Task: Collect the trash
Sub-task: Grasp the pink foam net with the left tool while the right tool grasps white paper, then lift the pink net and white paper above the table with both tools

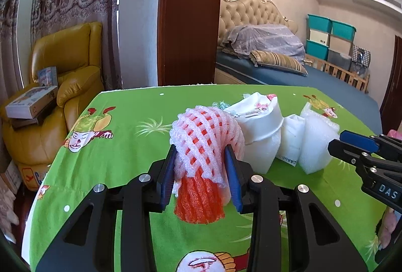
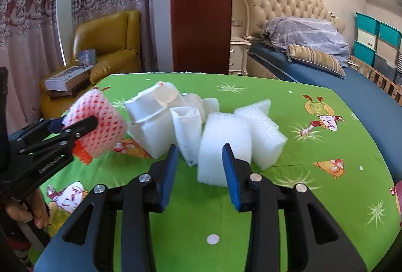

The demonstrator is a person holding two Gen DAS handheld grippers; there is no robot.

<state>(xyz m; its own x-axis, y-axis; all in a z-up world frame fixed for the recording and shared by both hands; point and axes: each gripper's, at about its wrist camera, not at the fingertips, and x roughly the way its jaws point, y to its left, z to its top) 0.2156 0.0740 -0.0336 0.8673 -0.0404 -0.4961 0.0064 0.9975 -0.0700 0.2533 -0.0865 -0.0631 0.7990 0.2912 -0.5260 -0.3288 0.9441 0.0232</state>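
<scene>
In the left wrist view my left gripper (image 1: 200, 149) is shut on a pink foam fruit net (image 1: 206, 128) with an orange foam net (image 1: 198, 201) tucked inside it; both blue pads press its sides. The right wrist view shows that gripper (image 2: 75, 121) and the pink net (image 2: 100, 126) at the left. My right gripper (image 2: 199, 146) stands open over a white foam block (image 2: 221, 136). Its left pad is clear of the block, and its right finger overlaps the block's front. A crushed white paper cup (image 2: 150, 121) and a white paper bag (image 2: 187, 131) lie between the net and the block.
A green cartoon cloth (image 1: 125, 146) covers the table. A second foam block (image 2: 263, 131) lies behind the first. A yellow armchair (image 1: 62, 71) with boxes stands beyond the left edge, and a bed (image 1: 301, 78) beyond the far right. A hand (image 2: 37, 209) holds the left gripper's handle.
</scene>
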